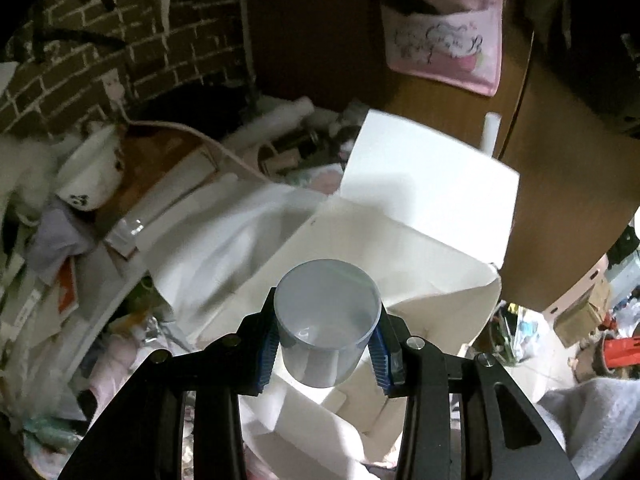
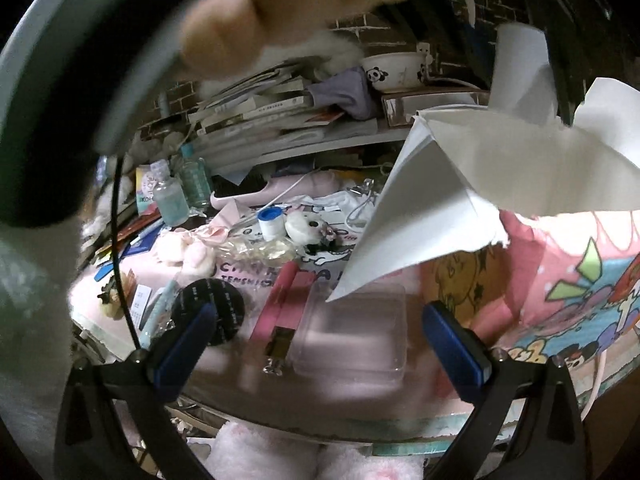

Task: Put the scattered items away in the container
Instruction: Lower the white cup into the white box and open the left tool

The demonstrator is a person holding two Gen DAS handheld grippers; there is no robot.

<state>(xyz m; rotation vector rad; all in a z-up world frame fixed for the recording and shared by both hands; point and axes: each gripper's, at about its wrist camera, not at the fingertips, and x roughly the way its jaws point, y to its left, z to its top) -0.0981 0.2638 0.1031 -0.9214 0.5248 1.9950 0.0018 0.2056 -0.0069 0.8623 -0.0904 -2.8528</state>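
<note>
Left gripper (image 1: 326, 342): its two blue pads (image 1: 267, 354) press on both sides of a translucent plastic cup (image 1: 326, 320); the fingers are closed on it.
Cup: it is upright with the open mouth toward the camera, and it looks empty. It hangs over the open white paper bag (image 1: 432, 216), above the bag's mouth.
White paper bag: it stands open on the cluttered surface, with one wall folded upward behind the cup. White folded pieces lie inside it, under the cup.
Right gripper (image 2: 316, 344): the fingers are spread wide, with nothing between the pads (image 2: 454, 346).
Under the right gripper: a clear flat plastic box (image 2: 352, 332) lies on the pink cloth (image 2: 224, 356), between the two fingers but below them. I cannot tell whether they touch it.
Beside the box: a pink strip (image 2: 286, 300) with a metal clip end lies just at its left side, and a black round disc (image 2: 212, 306) is further left.
Corner of the bag: in the right wrist view its white edge reaches over the top of the clear box.
Hand (image 2: 280, 4): blurred fingers fill the top of the right wrist view, very close to the lens.
Background: a panda bowl (image 2: 394, 70) sits on stacked books (image 2: 264, 114); small bottles (image 2: 172, 198) stand at the left.
</note>
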